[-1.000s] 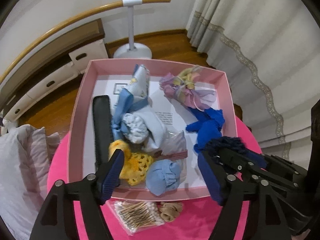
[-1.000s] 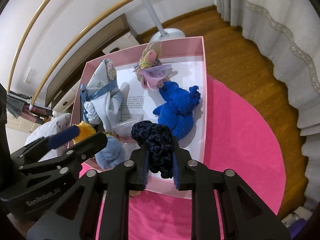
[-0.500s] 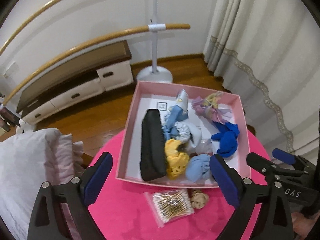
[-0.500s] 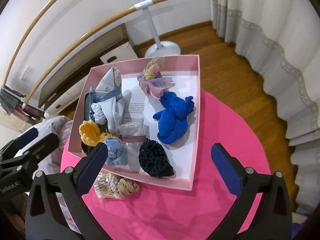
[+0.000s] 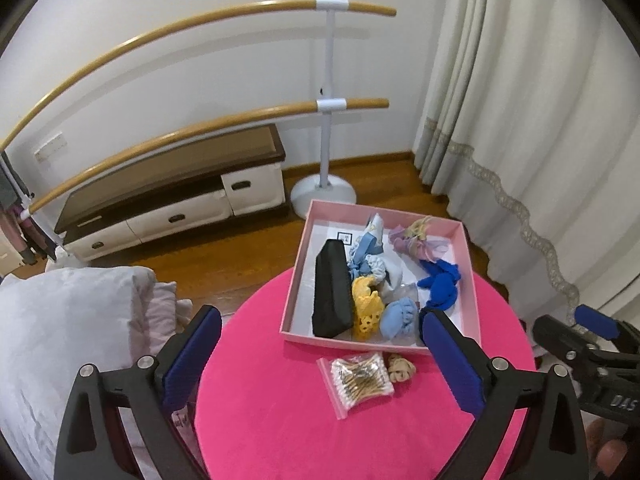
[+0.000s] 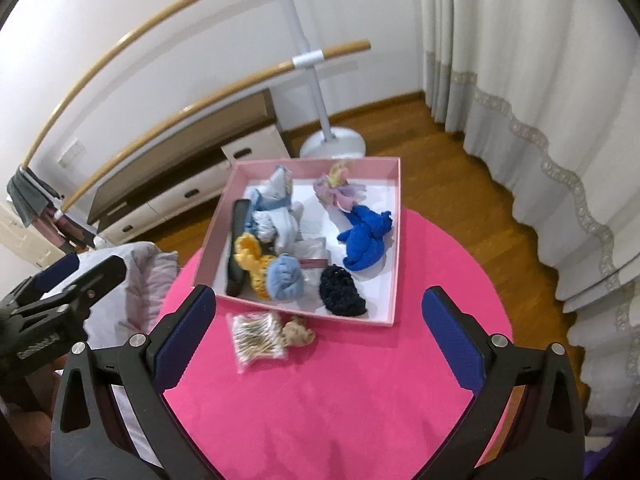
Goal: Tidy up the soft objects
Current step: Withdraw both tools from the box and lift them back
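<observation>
Soft fabric bits sit piled in the shallow pink cardboard box (image 6: 394,240) on the far side of the round hot-pink table (image 6: 340,392), with both the left gripper (image 5: 320,360) and right gripper (image 6: 320,338) spread wide, holding nothing, hovering over the near edge. Just in front of the box lie a clear bag of cotton swabs (image 6: 256,336) and a beige scrunchie (image 6: 298,332). Inside, the dark navy crocheted scrunchie (image 6: 342,290) sits near the front wall, the royal blue cloth (image 6: 364,240) behind it, with bare white floor along the right side.

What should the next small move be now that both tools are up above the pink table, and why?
Probably bring the left tool down over the beige scrunchie. It appears to be the only soft piece outside the pink box, lying on the table just in front of the box's near wall, beside the bag of cotton swabs. Both tools are open and empty, and the right tool could reach it too.
</observation>
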`<state>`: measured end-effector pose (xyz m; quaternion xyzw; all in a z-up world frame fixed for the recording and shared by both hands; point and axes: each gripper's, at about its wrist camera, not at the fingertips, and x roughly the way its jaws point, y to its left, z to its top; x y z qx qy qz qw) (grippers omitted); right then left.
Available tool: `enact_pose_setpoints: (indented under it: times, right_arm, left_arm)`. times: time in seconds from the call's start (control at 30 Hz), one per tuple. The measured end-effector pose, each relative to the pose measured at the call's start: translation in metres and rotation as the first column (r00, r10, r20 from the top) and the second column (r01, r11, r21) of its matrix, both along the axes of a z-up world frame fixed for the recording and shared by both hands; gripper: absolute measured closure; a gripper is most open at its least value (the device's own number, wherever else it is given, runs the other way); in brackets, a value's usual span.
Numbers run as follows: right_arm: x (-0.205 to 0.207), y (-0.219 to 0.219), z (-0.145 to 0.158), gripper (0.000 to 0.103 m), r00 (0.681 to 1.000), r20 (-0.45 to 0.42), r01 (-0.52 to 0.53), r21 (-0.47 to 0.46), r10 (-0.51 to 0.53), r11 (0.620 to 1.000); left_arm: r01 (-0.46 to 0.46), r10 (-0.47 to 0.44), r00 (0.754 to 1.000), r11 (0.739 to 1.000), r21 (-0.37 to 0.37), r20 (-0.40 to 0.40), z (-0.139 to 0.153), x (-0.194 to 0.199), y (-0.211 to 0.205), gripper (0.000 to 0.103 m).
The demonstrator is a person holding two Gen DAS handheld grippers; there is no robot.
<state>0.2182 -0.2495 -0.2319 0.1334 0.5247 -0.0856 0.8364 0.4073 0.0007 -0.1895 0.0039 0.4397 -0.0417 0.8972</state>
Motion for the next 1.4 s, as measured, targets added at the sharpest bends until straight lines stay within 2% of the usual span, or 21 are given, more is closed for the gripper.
enact_pose_setpoints:
  times: [0.33,0.6,0.8,0.93,1.07,1.3,1.4]
  right_arm:
    - [-0.074,0.026,0.090,0.000,0.986,0.166,0.025,-0.068,-0.013,0.997]
    - [-0.115,0.036,0.168,0.000,0.935,0.354,0.099,-0.183,-0.029,0.978]
    - [-0.126,0.048,0.198,0.000,0.906,0.424,0.120,-0.226,-0.013,0.967]
    - [-0.128,0.053,0.204,0.000,0.901,0.434,0.113,-0.226,-0.004,0.967]
    - [-0.124,0.054,0.199,0.000,0.912,0.411,0.093,-0.216,0.004,0.972]
    - [-0.100,0.048,0.163,0.000,0.948,0.317,0.043,-0.170,0.013,0.985]
    - [-0.088,0.045,0.142,0.000,0.963,0.268,0.021,-0.150,0.020,0.988]
  left_arm:
    - [-0.035,0.038,0.991,0.999,-0.029,0.127,0.068,-0.100,0.026,0.000]
    - [-0.051,0.060,0.959,0.998,-0.041,0.277,0.128,-0.178,0.026,0.000]
    - [-0.056,0.066,0.944,0.998,-0.042,0.323,0.148,-0.218,0.027,0.000]
    - [-0.057,0.072,0.941,0.997,-0.055,0.331,0.151,-0.226,0.029,0.000]
    - [-0.069,0.082,0.948,0.996,-0.054,0.307,0.145,-0.221,0.031,0.000]
    - [-0.096,0.103,0.974,0.994,-0.043,0.202,0.118,-0.203,0.035,0.000]
    - [-0.107,0.110,0.983,0.994,-0.030,0.146,0.106,-0.183,0.034,0.000]
